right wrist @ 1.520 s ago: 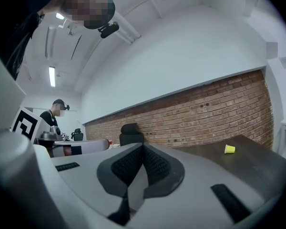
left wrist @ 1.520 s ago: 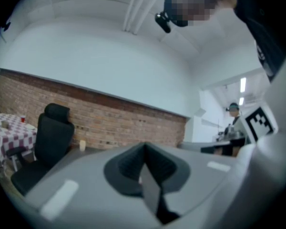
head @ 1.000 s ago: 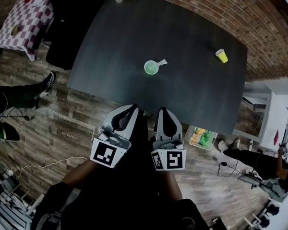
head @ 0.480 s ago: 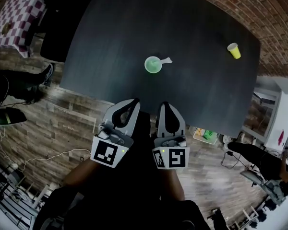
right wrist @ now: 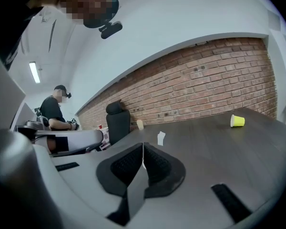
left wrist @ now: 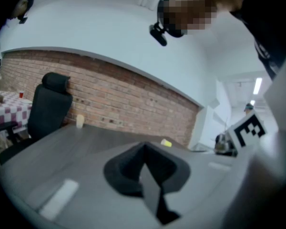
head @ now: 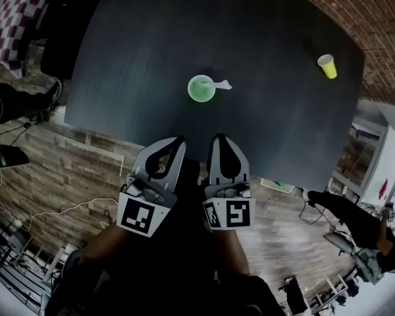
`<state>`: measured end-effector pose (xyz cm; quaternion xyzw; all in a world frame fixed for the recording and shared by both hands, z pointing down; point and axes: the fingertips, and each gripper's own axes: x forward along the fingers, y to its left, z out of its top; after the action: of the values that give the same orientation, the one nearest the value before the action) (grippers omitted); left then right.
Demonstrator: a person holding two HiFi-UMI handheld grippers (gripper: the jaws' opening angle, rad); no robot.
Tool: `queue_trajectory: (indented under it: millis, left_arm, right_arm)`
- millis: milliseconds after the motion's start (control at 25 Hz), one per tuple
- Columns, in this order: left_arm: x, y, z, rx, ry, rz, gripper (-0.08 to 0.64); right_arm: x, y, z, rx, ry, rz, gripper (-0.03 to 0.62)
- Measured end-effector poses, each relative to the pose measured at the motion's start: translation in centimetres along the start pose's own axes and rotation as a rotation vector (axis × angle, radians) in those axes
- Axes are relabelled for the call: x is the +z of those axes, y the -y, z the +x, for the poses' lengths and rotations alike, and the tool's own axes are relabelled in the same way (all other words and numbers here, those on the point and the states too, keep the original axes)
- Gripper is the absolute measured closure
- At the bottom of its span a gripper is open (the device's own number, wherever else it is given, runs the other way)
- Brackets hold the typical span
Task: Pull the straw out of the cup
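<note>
A green cup [head: 201, 88] stands on the dark table [head: 270, 130], with a white straw [head: 222, 84] sticking out over its right rim. My left gripper [head: 178, 139] and right gripper [head: 218, 138] hang side by side at the table's near edge, well short of the cup, both shut and empty. In the right gripper view the straw's white end [right wrist: 161, 138] shows just above the shut right gripper [right wrist: 143, 145]; the cup itself is hidden behind it. In the left gripper view, the left gripper [left wrist: 144, 147] also hides the cup.
A yellow cup [head: 326, 66] lies at the table's far right, and is the yellow cup [right wrist: 237, 121] in the right gripper view too. A pale cup [right wrist: 140, 124] and a black chair [right wrist: 117, 120] are at the far side. A person [right wrist: 55, 111] sits off to the left.
The head view has shifted forward over the table, so the green cup looks nearer and larger. Both grippers have edged up to the table's near edge, still shut.
</note>
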<state>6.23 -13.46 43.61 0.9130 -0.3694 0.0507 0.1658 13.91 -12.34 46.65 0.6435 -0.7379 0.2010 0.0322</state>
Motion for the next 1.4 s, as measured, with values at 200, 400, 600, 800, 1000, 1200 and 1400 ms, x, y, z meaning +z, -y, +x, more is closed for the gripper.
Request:
queue_trajectory:
  millis: [200,400,600,800,1000,1200,1400]
  left_arm:
    - [-1.4,-0.4,1.4,0.01,-0.024,-0.019,0.555]
    - [-2.8,-0.7,2.4,0.023,-0.048,-0.035,0.555]
    - [-3.6,-1.0,3.3,0.035,-0.066,-0.047,0.555]
    - [-4.1,-1.5,4.2,0.048,-0.071,-0.056,0.555]
    - [-4.6,-1.9,4.9,0.057,-0.083,-0.064,0.555]
    - [-5.0,-2.6,5.7,0.068,-0.093,-0.068,0.555]
    - [-5.2,-3.3,6.5,0.082,-0.095,-0.076,0.555]
  right_arm:
    - [-1.3,1.4,1.8,0.005,-0.03,0.014,0.586]
    - [-2.7,2.4,3.1,0.018,-0.063,0.028,0.586]
    - [-3.5,3.0,4.4,0.031,-0.084,0.035,0.586]
    - [-3.9,3.7,5.5,0.036,-0.098,0.042,0.586]
    - [-4.3,4.3,6.7,0.046,-0.106,0.03,0.583]
    - [-4.6,4.7,8.0,0.052,-0.118,0.036,0.56]
    - [-4.8,5.3,9.2,0.059,-0.129,0.038,0.545]
